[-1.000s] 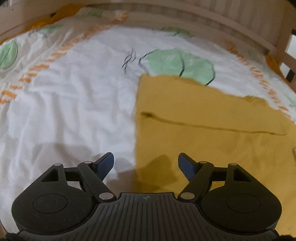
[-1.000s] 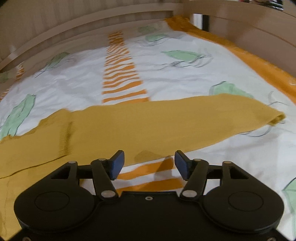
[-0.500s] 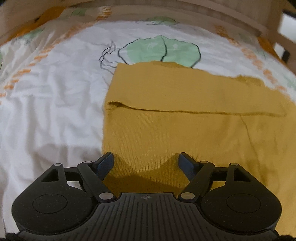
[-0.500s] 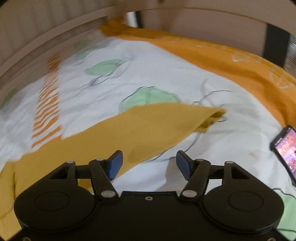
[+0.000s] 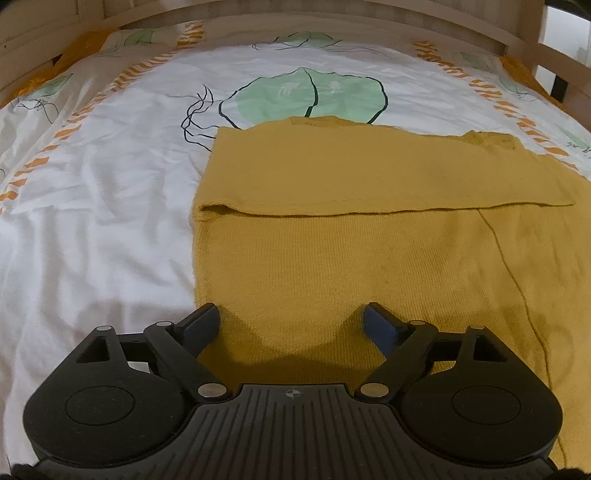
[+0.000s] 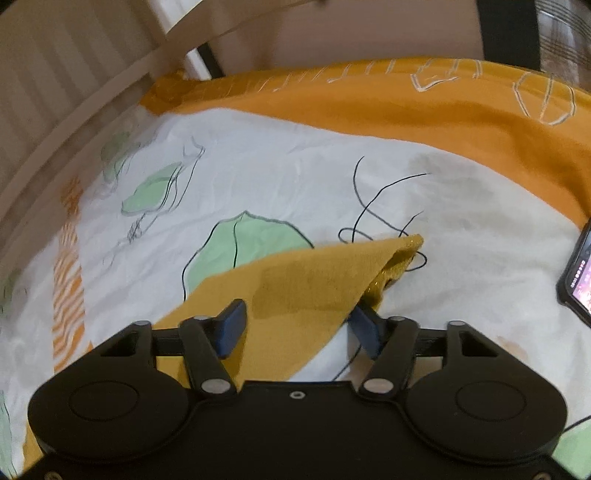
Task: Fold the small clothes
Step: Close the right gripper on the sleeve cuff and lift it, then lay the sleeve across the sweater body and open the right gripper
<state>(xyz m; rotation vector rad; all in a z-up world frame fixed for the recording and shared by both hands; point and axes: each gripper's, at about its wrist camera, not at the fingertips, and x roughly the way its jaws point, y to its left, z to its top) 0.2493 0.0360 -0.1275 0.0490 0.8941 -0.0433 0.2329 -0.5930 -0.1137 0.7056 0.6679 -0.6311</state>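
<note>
A mustard-yellow knit garment (image 5: 369, 251) lies flat on the white leaf-print bedsheet (image 5: 103, 221), its far part folded over toward me along a straight edge. My left gripper (image 5: 291, 325) hovers over the garment's near left corner, jaws opening, with nothing pinched. In the right wrist view a pointed end of the same garment (image 6: 314, 280) tapers to a tip at the right. My right gripper (image 6: 297, 326) straddles this end, jaws closing. The cloth lies between the fingers; the right fingertip (image 6: 364, 328) sits partly under its edge, and the pads are not pressing it.
A phone (image 6: 576, 280) with a lit screen lies on the sheet at the right edge. An orange blanket border (image 6: 406, 107) runs along the far side. A wooden bed rail (image 5: 332, 22) bounds the bed behind the garment.
The left gripper moved from the sheet over the garment's corner and its jaws widened. The right gripper swept right along the garment to its pointed end while rolling; its jaws narrowed and the phone came into view.
</note>
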